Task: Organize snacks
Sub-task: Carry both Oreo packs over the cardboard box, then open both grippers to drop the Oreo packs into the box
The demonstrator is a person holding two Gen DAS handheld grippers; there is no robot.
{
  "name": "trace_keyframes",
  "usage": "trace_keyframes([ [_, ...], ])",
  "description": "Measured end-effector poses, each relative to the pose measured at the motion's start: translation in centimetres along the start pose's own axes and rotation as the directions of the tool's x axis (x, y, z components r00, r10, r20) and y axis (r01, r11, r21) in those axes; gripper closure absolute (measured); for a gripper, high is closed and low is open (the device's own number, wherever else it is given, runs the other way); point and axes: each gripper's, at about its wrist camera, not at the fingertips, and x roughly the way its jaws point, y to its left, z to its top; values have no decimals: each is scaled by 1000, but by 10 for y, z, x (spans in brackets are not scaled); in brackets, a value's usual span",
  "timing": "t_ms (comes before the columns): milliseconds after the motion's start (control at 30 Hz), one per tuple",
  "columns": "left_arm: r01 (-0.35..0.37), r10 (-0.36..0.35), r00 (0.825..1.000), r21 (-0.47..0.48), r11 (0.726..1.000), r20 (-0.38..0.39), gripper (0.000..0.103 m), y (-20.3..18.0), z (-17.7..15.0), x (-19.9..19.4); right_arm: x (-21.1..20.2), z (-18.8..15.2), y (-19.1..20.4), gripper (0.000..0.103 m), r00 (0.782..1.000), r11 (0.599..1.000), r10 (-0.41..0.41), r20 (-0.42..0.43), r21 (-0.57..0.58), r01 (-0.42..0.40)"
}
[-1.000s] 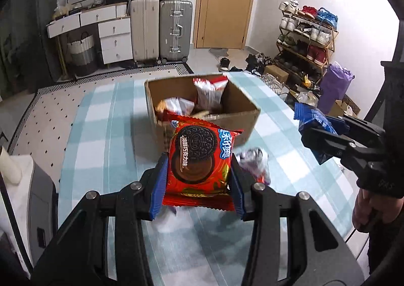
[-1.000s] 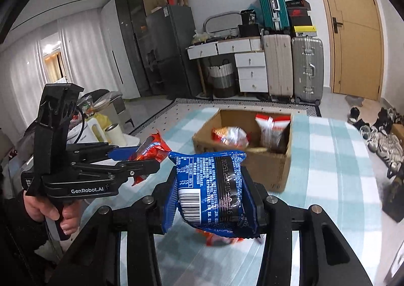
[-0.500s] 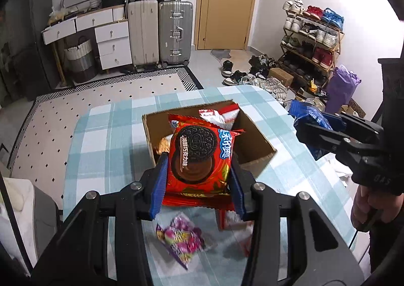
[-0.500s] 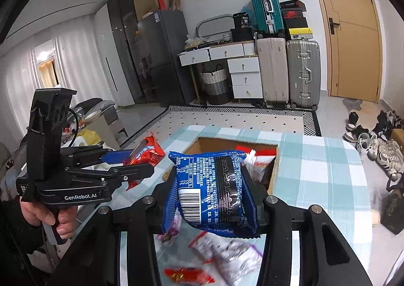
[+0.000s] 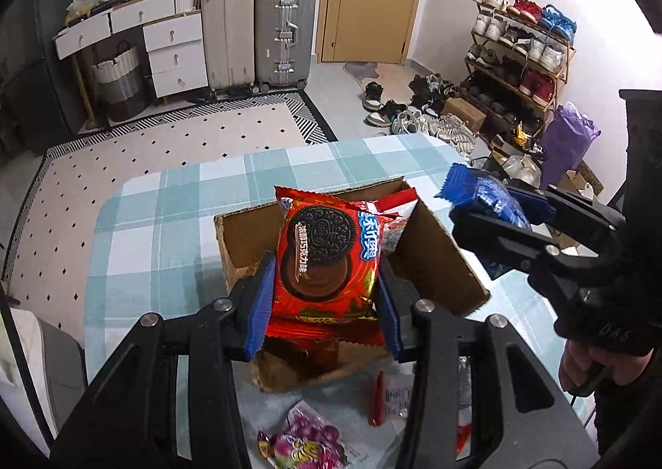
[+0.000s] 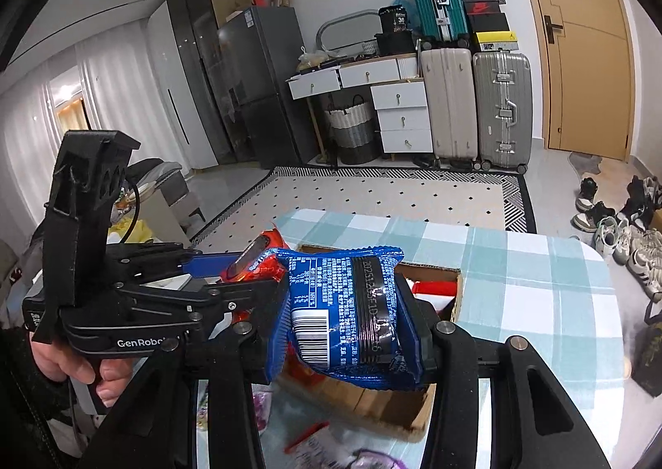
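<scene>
Table (image 5: 136, 245): rounded corners, covered by a checked cloth in pale teal and white; stands over a cream rug with black diamond dots.

On the cloth:
- Open cardboard box (image 5: 438, 262), brown, flaps up, near the table's middle; a red-and-white snack packet (image 5: 393, 216) shows inside at the far side.
- Pink-purple candy bag (image 5: 302, 442), flat on the cloth at the near edge, just in front of the box.
- Clear wrapper with a red edge (image 5: 389, 398), flat, beside the candy bag, near the box's front wall.
- Further red scrap of packaging (image 5: 463, 436), mostly hidden; kind cannot be told.
</scene>
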Motion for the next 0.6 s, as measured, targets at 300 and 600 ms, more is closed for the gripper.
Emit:
trace_keyframes([
  [300,29,-29,997,0,1000,-67,62,6,5,55,45,-13,-20,58,998,1000,-14,-57,18,15],
  [600,29,-27,995,13,1000,-99,36,9,0,69,48,-24,-35,30,998,999,-49,-49,20,50],
])
